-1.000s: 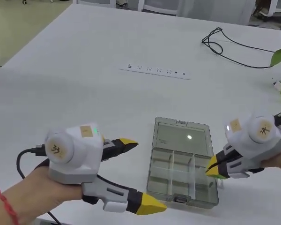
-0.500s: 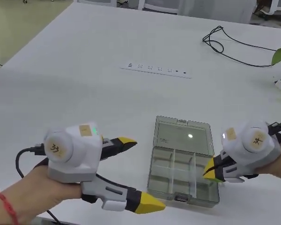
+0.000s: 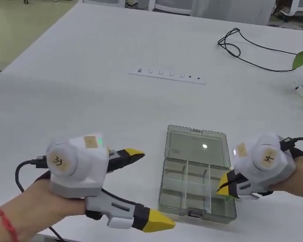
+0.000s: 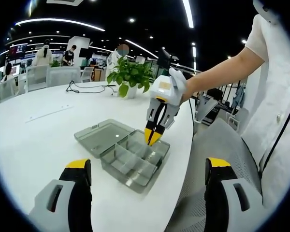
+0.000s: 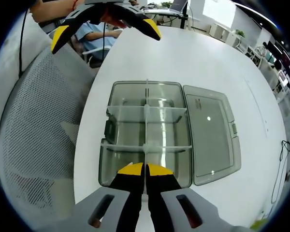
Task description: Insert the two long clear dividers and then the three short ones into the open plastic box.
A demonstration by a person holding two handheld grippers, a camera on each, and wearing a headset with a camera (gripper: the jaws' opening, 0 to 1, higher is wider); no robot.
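Right claw (image 5: 145,169): jaws together, tips at the end of a long clear divider (image 5: 145,126) standing in the open plastic box (image 5: 103,159); grip uncertain. Left claw (image 3: 147,185): jaws wide apart, empty, left of the box, above the worktop (image 3: 91,75).

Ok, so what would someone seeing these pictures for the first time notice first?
Probably the open plastic box near the front edge of the white table, its lid laid flat behind it and clear dividers already forming compartments. Next, the right gripper, jaws shut, with its tips down at the box's right side, while the left gripper hovers wide open beside it.
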